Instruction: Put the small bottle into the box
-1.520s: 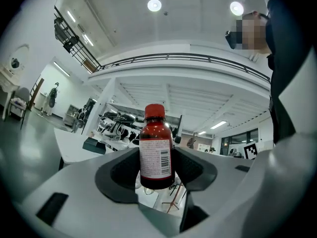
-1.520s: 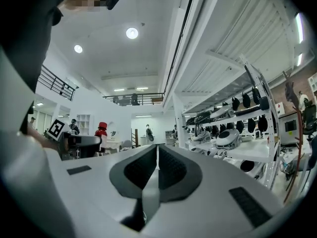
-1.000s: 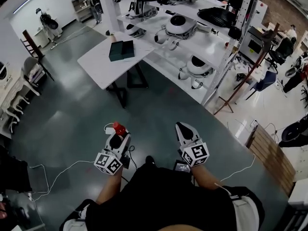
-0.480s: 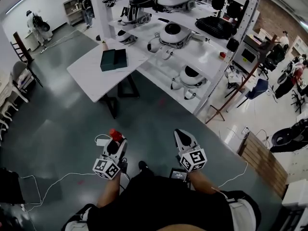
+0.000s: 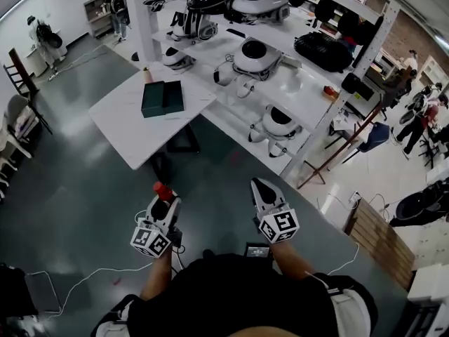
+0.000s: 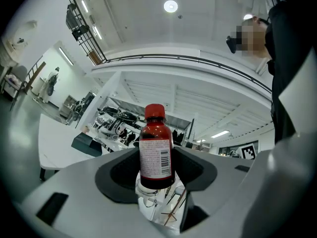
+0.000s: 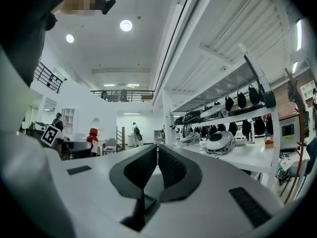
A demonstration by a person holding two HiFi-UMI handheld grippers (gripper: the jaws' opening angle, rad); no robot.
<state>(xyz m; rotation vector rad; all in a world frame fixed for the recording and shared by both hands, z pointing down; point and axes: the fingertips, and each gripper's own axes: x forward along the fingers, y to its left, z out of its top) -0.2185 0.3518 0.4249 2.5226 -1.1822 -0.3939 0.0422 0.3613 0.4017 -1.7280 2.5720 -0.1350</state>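
A small dark-red bottle (image 6: 156, 148) with a red cap and white label stands upright between the jaws of my left gripper (image 6: 157, 172), which is shut on it. In the head view the bottle's red cap (image 5: 163, 190) sticks up from the left gripper (image 5: 161, 206), held low in front of the person's body. A dark green box (image 5: 162, 97) lies open on the white table (image 5: 137, 135) ahead, well beyond both grippers; it also shows small at left in the left gripper view as the box (image 6: 86, 145). My right gripper (image 5: 262, 192) is shut and holds nothing, its jaws (image 7: 156, 170) pressed together.
White shelving (image 5: 295, 83) loaded with robot heads and helmets runs along the right of the table. Cables (image 5: 84, 279) trail on the grey floor at left. Chairs (image 5: 17, 83) stand far left, a wooden pallet (image 5: 379, 237) lies at right, and people stand in the distance.
The person has walked forward: the table and the box have come nearer and lower in the head view. Both grippers kept their hold and pose.
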